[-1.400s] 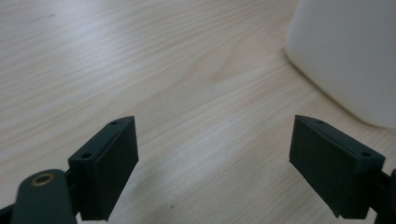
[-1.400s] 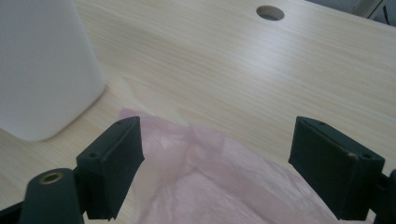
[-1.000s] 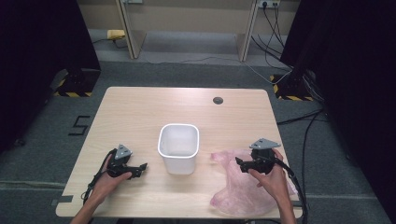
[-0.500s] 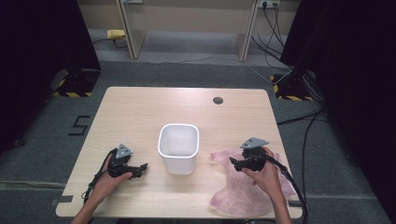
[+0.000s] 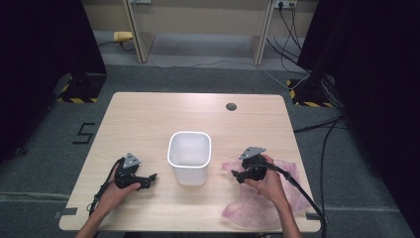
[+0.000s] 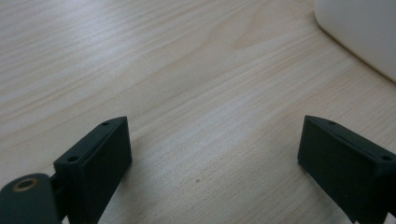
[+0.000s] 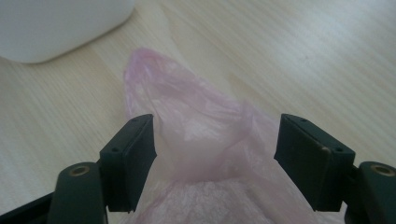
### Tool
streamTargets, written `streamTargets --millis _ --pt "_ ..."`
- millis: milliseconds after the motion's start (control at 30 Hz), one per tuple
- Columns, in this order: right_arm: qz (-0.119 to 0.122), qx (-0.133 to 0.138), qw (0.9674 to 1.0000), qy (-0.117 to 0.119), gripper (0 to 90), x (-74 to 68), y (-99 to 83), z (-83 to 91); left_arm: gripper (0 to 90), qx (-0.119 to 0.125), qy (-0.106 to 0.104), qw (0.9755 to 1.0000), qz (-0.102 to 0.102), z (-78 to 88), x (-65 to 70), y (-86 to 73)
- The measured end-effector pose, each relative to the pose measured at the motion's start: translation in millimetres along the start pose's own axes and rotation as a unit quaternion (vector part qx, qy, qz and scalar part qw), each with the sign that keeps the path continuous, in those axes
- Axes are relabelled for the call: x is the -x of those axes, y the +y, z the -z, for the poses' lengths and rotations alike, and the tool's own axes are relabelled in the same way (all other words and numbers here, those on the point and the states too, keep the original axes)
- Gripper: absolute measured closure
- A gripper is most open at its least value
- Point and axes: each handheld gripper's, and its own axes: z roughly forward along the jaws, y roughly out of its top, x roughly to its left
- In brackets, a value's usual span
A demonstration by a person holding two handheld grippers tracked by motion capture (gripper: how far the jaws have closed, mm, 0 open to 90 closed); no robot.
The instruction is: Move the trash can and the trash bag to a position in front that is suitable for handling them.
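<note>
A thin pink plastic bag (image 5: 257, 201) lies flat and crumpled on the right of the table, near the front edge. One bunched corner (image 7: 187, 112) points toward a white bin (image 5: 189, 156) standing upright just beside it.

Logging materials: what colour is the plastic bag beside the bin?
Translucent pink plastic bag; clearest in the right gripper view.

The high view looks forward and down over the whole table (image 5: 148, 114). Each gripper view skims the tabletop closely; both share the white bin (image 6: 364, 32).
</note>
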Motion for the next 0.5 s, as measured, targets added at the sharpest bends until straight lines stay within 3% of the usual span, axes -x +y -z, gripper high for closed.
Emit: streamTargets --millis 67,200,233,333,400,500 --pt "-0.002 -0.01 0.9999 -0.006 30.0 0.6 -0.8 -5.1 9.0 0.0 0.0 1.0 0.0 0.0 0.0 0.0" --pt "0.016 -0.012 0.9998 0.0 44.9 -1.7 -3.3 -13.6 8.9 0.0 0.0 1.0 0.0 -0.1 0.0 0.0" --pt "0.005 -0.004 1.0 0.001 52.8 -2.4 -4.0 -14.3 8.9 0.0 0.0 1.0 0.0 -0.1 0.0 0.0" --pt "-0.02 -0.006 0.9997 -0.012 59.0 0.2 -3.8 -14.4 8.9 0.0 0.0 1.0 0.0 -0.1 0.0 0.1" --pt "-0.048 -0.005 0.9981 -0.039 56.0 4.7 -4.4 -15.3 8.9 0.0 0.0 1.0 0.0 -0.1 0.0 0.1" --pt "-0.097 -0.004 0.9916 -0.085 46.3 15.1 -6.4 -16.7 8.9 0.0 0.0 1.0 0.0 0.0 0.0 0.1"
